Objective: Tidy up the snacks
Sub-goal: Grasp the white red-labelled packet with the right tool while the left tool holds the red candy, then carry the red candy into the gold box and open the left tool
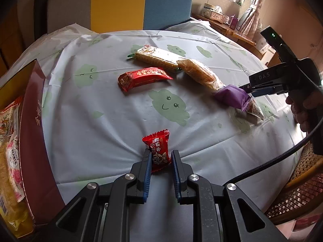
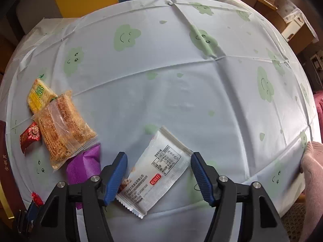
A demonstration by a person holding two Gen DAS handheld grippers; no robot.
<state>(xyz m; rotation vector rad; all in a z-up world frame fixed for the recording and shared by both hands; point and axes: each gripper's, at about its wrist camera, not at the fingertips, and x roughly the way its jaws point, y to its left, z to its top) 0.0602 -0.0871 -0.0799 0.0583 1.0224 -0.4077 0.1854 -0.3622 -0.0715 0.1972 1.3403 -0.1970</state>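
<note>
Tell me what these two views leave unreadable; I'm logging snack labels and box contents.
- Red box, left wrist view: cut off by the left edge, so its contents show only partly.
- Small red candy, left wrist view: its lower end sits hidden between the left claw fingers.
- White packet, right wrist view: back side up, print too small to read.
- Purple packet, right wrist view: partly covered by a right claw finger.

"DAS" stands in pale letters on the right gripper (image 1: 249, 88) body — above the purple packet (image 1: 232, 96); the packets' other print is too small to read.
</note>
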